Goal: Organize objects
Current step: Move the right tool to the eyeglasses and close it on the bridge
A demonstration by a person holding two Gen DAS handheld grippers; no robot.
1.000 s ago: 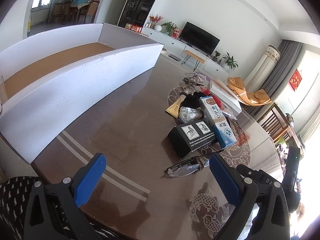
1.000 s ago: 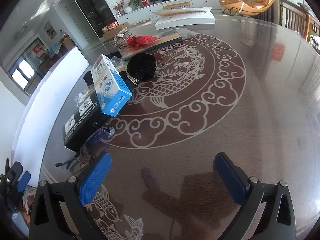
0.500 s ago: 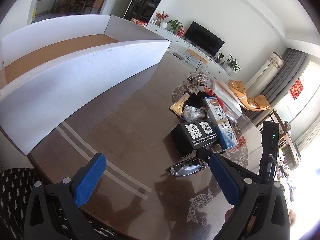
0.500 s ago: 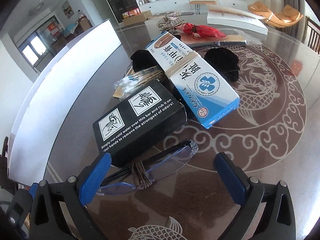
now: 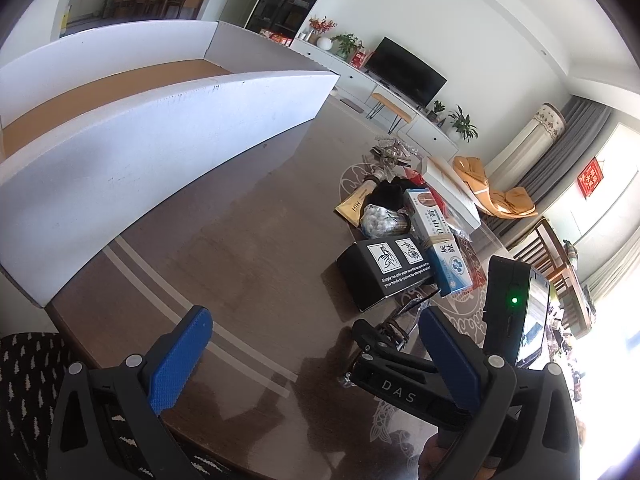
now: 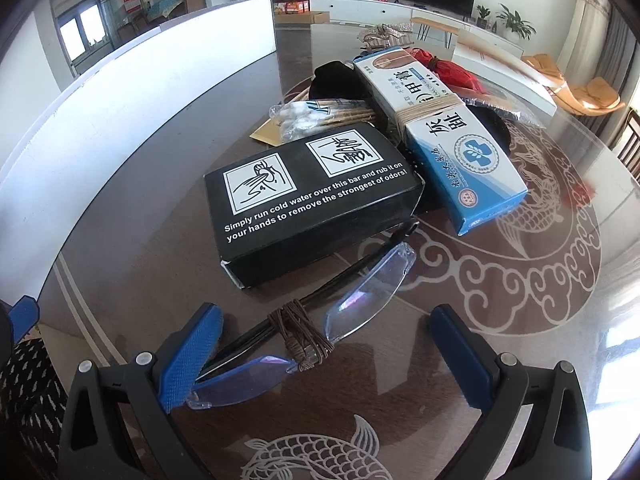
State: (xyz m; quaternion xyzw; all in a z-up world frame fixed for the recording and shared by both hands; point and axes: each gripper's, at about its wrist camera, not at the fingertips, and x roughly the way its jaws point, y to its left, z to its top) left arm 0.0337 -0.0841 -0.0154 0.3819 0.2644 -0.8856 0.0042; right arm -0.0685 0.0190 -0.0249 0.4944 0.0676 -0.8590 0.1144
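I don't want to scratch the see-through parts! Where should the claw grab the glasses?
Best at the middle of the glasses, where brown cord bundles the folded arms to the bridge. That wrapped spot looks thickest and grippy, and spares the lenses. They lie flat between the open right claw fingers, so come from above, closing across the cord.

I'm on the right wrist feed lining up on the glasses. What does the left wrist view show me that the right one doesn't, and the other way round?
Only the left wrist view shows the brown inside floor of the big white box, the right tool from outside, over the glasses, and the open left tool above bare table.

Only the right wrist view shows the folded glasses in full, string-wrapped, lying between the right tool's open fingers, plus the cotton swabs.

Both show the black box, the blue-and-white carton and the patterned table.
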